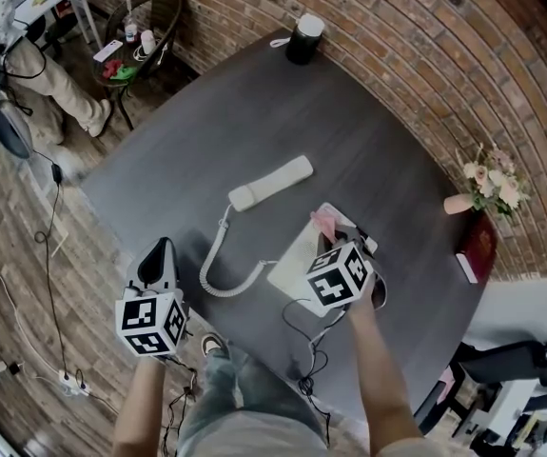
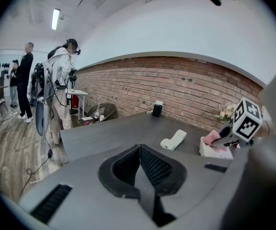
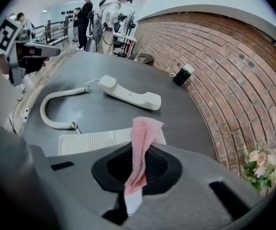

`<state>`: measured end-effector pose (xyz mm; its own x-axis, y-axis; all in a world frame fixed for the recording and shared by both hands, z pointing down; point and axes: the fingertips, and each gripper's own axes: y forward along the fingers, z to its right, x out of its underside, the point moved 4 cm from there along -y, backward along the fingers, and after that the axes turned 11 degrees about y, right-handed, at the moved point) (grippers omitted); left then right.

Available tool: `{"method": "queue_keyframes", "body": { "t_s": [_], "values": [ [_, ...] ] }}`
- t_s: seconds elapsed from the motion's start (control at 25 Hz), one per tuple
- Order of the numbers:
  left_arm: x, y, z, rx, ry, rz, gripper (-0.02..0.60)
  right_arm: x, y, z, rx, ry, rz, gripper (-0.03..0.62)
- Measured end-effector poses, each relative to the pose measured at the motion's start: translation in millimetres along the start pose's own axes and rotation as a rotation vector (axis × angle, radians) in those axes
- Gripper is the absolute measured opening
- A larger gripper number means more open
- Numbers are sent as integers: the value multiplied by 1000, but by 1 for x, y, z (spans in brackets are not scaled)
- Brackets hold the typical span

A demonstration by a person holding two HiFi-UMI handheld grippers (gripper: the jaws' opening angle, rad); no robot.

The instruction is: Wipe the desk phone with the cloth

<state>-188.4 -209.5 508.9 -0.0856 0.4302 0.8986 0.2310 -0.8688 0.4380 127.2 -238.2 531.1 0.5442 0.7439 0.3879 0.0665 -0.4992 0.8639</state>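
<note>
On the dark table [image 1: 254,112], the head view shows the handset [image 1: 271,183] lying apart from the desk phone [image 1: 294,267], with the right gripper [image 1: 333,238] above it. In the left gripper view, the left gripper [image 2: 139,152] has its jaws closed on nothing. In the right gripper view, the jaws pinch the pink cloth [image 3: 141,143] just over the phone. I judge that most of the wiping is not yet done.

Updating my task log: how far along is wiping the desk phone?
Done: the handset lies off the phone base on the desk, and the right gripper is shut on the pink cloth. In hand: cloth held over the base. Left: likely the handset; the left gripper is shut, empty.
</note>
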Motion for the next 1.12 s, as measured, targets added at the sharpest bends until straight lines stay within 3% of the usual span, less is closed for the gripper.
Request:
{"method": "queue_keyframes", "body": {
  "t_s": [1.12],
  "values": [
    [5, -18, -2, 5, 15, -1, 5, 13, -8, -31, -43, -10, -15, 21]
  ]
}}
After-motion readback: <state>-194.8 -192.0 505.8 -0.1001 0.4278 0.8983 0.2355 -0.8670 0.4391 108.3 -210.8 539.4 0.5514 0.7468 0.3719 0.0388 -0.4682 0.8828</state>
